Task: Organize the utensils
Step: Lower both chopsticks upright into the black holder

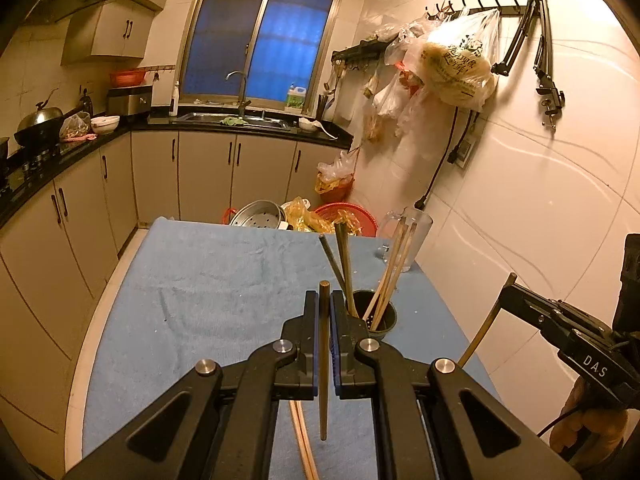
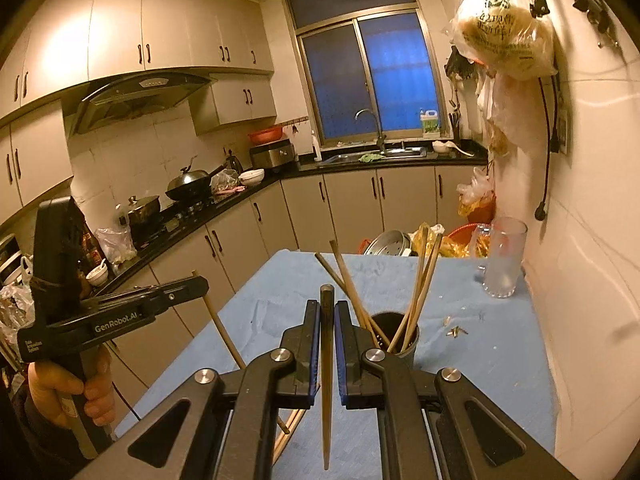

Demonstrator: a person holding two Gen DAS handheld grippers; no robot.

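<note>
My left gripper (image 1: 324,300) is shut on a dark wooden chopstick (image 1: 323,380) that stands nearly upright between its blue pads. My right gripper (image 2: 327,306) is likewise shut on an upright chopstick (image 2: 326,400). Both hang above the blue towel-covered table (image 1: 200,280). Just ahead stands a dark holder cup (image 1: 379,318) (image 2: 402,338) with several chopsticks leaning in it. Each view shows the other gripper from the side, the right gripper (image 1: 506,294) and the left gripper (image 2: 202,282), each with its stick. A couple of loose chopsticks (image 1: 300,440) (image 2: 288,428) lie on the towel under the grippers.
A glass mug (image 2: 502,260) stands at the table's far right by the tiled wall. Behind the table sit a metal steamer pot (image 1: 260,214) and a red basket (image 1: 352,216) with bags. Crumbs (image 2: 456,330) lie right of the cup. Cabinets line the left side.
</note>
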